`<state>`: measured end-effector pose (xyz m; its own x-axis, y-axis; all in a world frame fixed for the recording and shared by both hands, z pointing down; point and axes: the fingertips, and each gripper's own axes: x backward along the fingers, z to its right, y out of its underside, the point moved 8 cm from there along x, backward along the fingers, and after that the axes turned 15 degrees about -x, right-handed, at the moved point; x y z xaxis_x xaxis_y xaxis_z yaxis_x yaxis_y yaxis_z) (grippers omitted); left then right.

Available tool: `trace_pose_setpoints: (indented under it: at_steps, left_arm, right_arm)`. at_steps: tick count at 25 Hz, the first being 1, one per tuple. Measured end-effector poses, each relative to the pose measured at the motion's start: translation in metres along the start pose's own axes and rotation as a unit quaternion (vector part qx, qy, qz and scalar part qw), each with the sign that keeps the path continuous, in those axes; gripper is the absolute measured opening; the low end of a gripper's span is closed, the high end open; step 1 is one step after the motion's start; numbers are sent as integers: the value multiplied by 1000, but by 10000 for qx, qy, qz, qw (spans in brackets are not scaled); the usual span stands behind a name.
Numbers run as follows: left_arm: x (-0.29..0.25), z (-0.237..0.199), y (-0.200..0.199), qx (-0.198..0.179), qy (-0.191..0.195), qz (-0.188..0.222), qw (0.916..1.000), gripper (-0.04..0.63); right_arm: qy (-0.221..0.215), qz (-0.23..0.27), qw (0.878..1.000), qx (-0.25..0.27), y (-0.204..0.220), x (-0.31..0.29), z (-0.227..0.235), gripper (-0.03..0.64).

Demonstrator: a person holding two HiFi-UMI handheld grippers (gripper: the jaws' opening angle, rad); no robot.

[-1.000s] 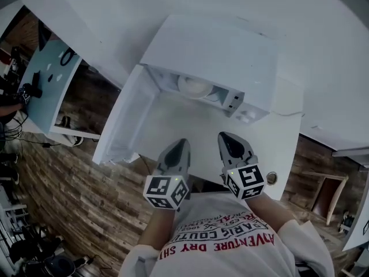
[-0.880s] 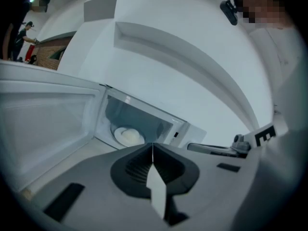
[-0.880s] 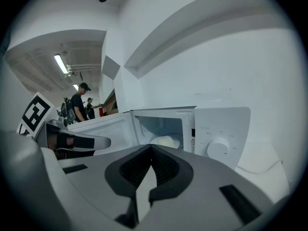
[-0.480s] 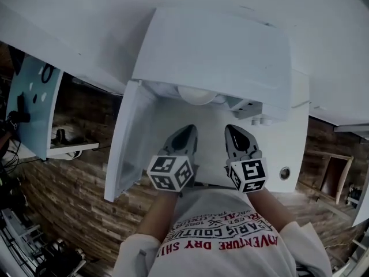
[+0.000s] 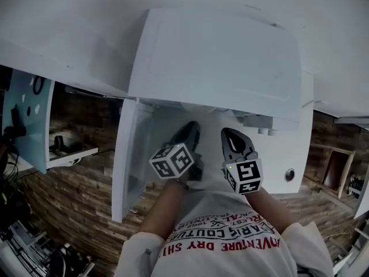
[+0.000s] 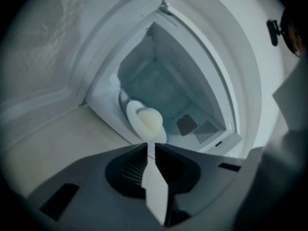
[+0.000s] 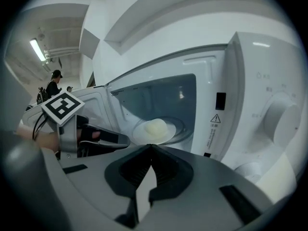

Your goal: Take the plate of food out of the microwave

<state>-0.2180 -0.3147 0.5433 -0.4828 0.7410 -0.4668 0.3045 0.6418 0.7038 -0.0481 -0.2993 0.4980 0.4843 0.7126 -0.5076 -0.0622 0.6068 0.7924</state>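
The white microwave (image 5: 219,56) stands on a white table with its door (image 5: 130,166) swung open to the left. Inside, on the turntable, lies a white plate with a pale mound of food (image 6: 144,121), also seen as the plate (image 7: 156,129) in the right gripper view. In the head view the microwave's top hides it. My left gripper (image 5: 187,133) is at the oven's mouth; its jaws are opening, a narrow gap with nothing between them. My right gripper (image 5: 230,136) hovers beside it, shut and empty, just short of the opening.
The control panel with round knobs (image 7: 276,114) is to the right of the cavity. A warning label (image 7: 215,124) sits on the door frame. A light-blue board (image 5: 26,120) stands at the far left over the wooden floor (image 5: 75,212). A person (image 7: 53,85) stands in the background.
Both grippers have moved forward to the microwave's opening, and the left one has turned. The head camera has shifted, so the plate is now hidden under the oven's top.
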Motion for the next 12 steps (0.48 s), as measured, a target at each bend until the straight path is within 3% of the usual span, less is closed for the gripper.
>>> trace_pose_setpoints:
  at_steps: [3,6,8,12]
  left_arm:
    - [-13,-12,3,1051,192,186,9941,85]
    - [-23,-21,7,2179,499,425,9738,117]
    - [-26,-26,8,2534,513,549,9644,129]
    - [-35,-31,6,2794,479,630,9569,133]
  right_arm:
    - [39,-70,10000,-42,2,-3,2,10]
    - [72,-107,9999,-102,4,-4,4,10]
    - [94,-147,9997,-142,6,-4,6,9]
    - [131,-214,9995,-172,11,-4,10,10]
